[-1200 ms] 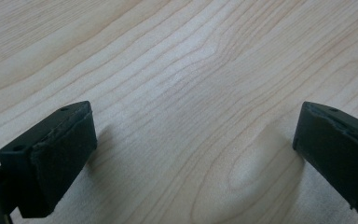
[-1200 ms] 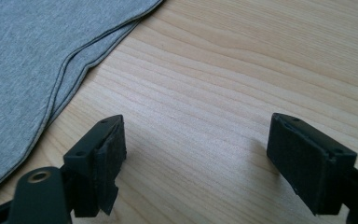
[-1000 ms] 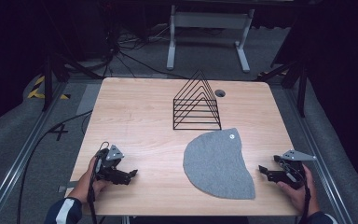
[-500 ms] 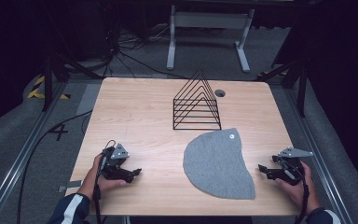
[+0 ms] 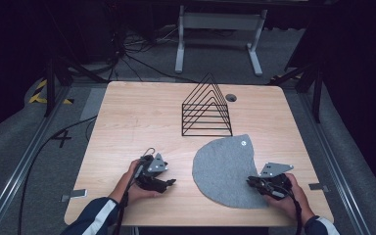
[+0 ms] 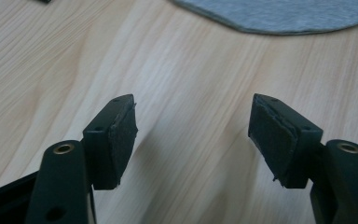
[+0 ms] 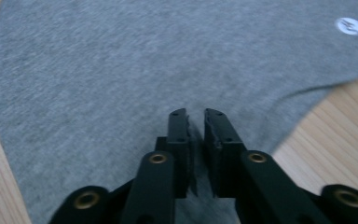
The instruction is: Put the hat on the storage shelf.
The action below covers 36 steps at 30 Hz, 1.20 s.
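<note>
Your left gripper (image 5: 169, 183) sits over bare table (image 5: 127, 122), its jaws spread with nothing between them, having just been narrowing. Right of it the grey felt mat (image 5: 223, 169) lies flat before the black wire rack (image 5: 207, 110). Your right gripper (image 5: 251, 182) has just pressed together at the mat's right edge; whether it pinches the felt I cannot tell.
</note>
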Each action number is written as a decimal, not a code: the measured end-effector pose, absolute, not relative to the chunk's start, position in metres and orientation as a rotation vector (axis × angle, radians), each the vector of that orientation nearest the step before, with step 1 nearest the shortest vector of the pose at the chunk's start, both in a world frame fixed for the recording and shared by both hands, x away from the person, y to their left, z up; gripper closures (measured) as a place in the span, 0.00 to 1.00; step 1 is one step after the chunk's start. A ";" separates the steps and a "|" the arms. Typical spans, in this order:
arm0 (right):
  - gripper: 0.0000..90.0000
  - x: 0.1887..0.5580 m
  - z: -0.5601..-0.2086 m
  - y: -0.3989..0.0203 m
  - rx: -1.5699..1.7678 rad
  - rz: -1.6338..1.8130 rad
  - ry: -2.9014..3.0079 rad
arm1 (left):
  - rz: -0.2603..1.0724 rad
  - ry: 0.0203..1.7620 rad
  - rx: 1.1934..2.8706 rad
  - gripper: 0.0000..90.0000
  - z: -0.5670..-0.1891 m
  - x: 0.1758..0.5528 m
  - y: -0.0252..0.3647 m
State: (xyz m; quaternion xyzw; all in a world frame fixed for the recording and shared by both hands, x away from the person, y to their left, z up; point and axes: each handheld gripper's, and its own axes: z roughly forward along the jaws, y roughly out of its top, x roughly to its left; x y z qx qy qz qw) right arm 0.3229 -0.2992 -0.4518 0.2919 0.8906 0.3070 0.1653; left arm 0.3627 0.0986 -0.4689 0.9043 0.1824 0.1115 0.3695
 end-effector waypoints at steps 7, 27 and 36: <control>0.95 0.319 -0.454 -0.264 0.757 0.936 2.605 | 0.265 0.365 2.290 0.38 -0.460 0.350 0.063; 0.88 0.371 -0.436 -0.257 0.793 0.925 2.379 | 0.177 0.263 2.354 0.39 -0.469 0.326 0.021; 0.87 0.394 -0.455 -0.280 0.852 0.873 2.433 | 0.170 0.403 2.368 0.31 -0.469 0.354 0.064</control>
